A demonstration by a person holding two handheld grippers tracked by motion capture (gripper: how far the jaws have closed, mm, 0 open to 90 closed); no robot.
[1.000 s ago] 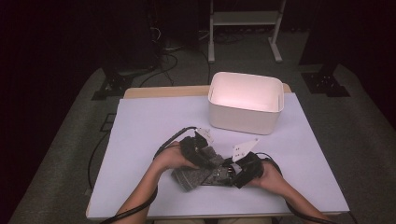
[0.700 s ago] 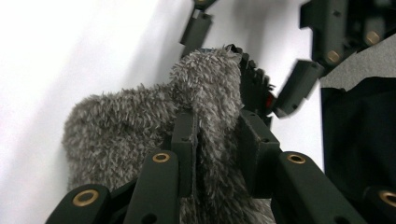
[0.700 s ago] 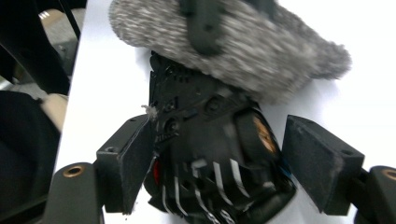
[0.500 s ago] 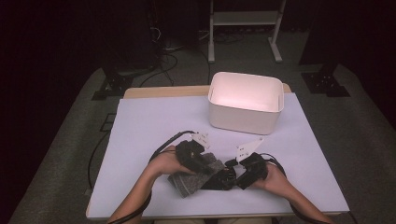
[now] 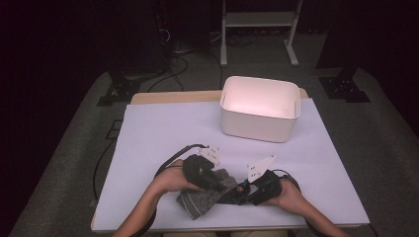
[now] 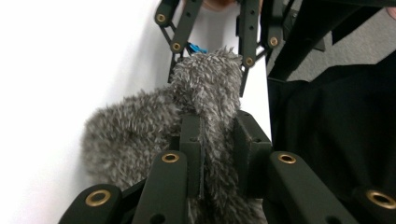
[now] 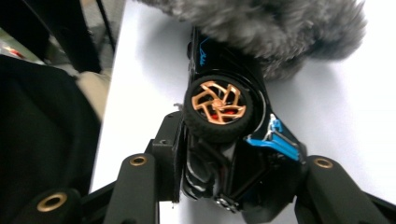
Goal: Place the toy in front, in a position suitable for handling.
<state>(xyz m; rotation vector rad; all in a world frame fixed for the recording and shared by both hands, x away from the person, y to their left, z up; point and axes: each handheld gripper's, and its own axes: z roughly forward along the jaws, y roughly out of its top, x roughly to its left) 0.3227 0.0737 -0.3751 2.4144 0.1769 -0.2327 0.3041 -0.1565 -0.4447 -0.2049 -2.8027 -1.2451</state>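
black toy car [image 7: 233,140] half inside grey fuzzy pouch [image 6: 187,121]

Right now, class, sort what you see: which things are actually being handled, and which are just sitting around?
Being handled:
- grey furry cloth, pinched in the left claw
- black toy car with a gold wheel, held by the right claw, its front under the cloth

Just sitting around:
- white bin, untouched at the table's far side
- metal stand on the floor beyond
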